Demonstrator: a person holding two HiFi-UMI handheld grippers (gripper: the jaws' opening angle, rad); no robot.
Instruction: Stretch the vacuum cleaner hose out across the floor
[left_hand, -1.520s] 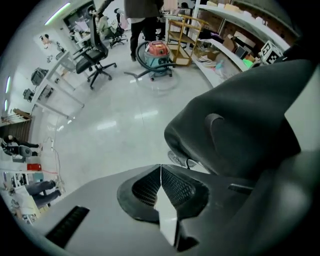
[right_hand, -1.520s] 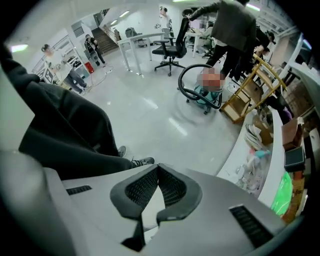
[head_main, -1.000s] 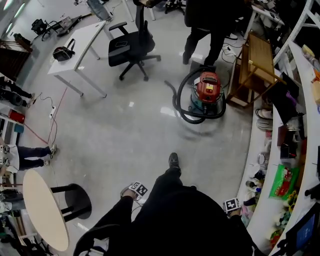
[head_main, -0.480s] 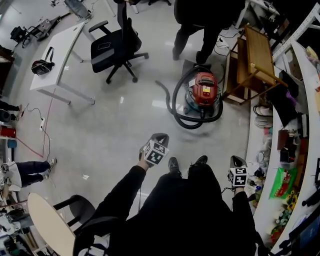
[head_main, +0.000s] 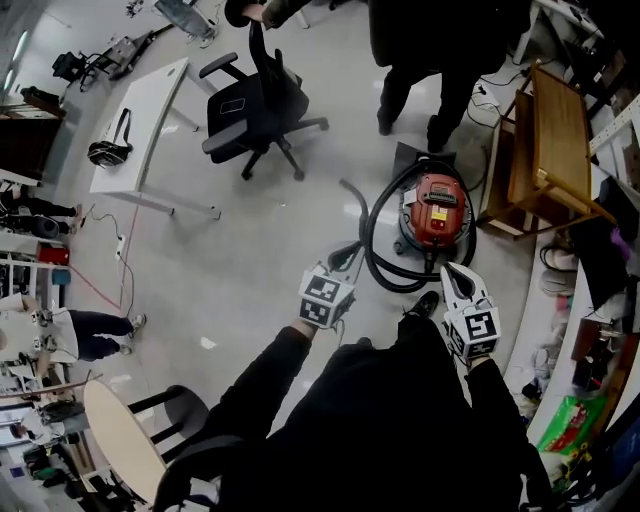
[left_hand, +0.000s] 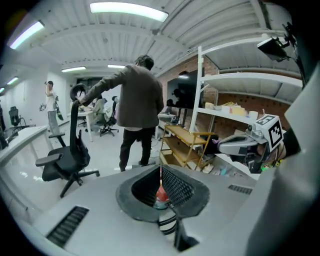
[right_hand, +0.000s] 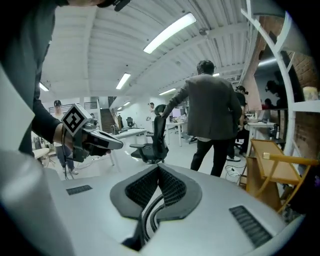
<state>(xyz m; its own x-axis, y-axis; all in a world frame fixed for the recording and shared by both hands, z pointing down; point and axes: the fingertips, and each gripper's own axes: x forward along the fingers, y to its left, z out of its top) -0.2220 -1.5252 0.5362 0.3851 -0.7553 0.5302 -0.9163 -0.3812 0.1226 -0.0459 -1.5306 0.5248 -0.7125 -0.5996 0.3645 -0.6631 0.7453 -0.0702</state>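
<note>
Left tool and right tool clenched on nothing; hose not yet stretched.
Both tools hover just short of the red vacuum cleaner. The black hose lies looped round the vacuum cleaner's near side on the floor, with 1 end trailing away beside it. By my judgement, grasping it and pulling it out both remain.

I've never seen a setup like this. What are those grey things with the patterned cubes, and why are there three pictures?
There is no robot here: a person holds hand tongs, one pair in each hand. The head view looks down from a camera on their head and shows the left tongs and the right tongs. The other two pictures come from cameras riding on each pair, looking along its jaws. Both pairs are shut and hold nothing. On the floor stands a red vacuum cleaner, its black hose looped around it, not yet stretched out.
</note>
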